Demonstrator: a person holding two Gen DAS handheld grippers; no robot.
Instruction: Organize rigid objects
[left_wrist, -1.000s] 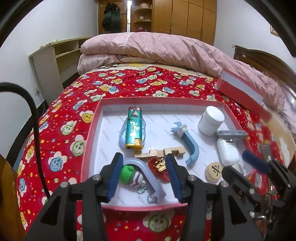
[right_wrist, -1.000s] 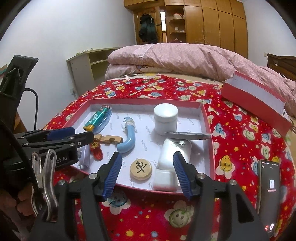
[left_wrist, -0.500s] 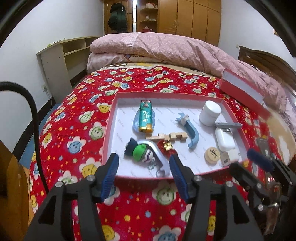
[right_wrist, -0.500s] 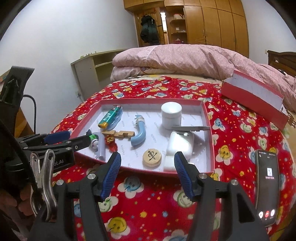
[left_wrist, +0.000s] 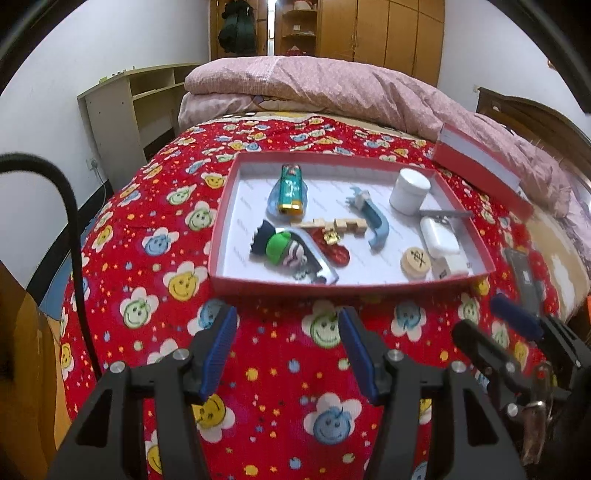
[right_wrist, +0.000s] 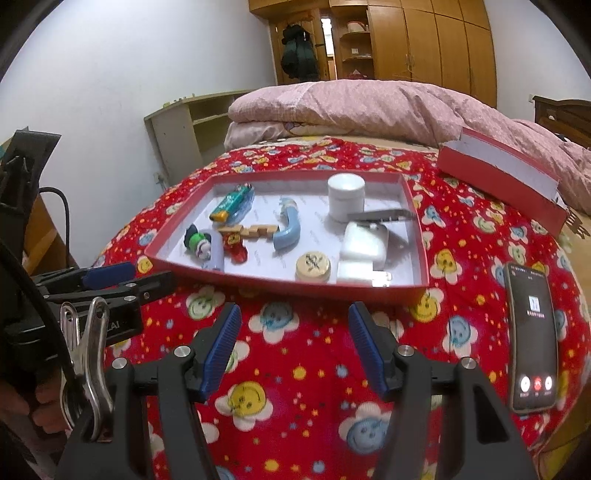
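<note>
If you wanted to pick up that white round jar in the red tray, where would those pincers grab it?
Probably around the white jar's smooth round side wall, coming down from above with a finger on either flank. It stands upright near the tray's far wall, and metal tweezers lie close against its near side, so a low frontal approach looks crowded. The right tool, open and empty, is nearer.

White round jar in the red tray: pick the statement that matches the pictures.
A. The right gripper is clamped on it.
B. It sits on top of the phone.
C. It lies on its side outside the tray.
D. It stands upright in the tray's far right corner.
D: the white round jar stands upright near the far right corner of the red tray, with both the left gripper and right gripper open and short of the tray.
</note>
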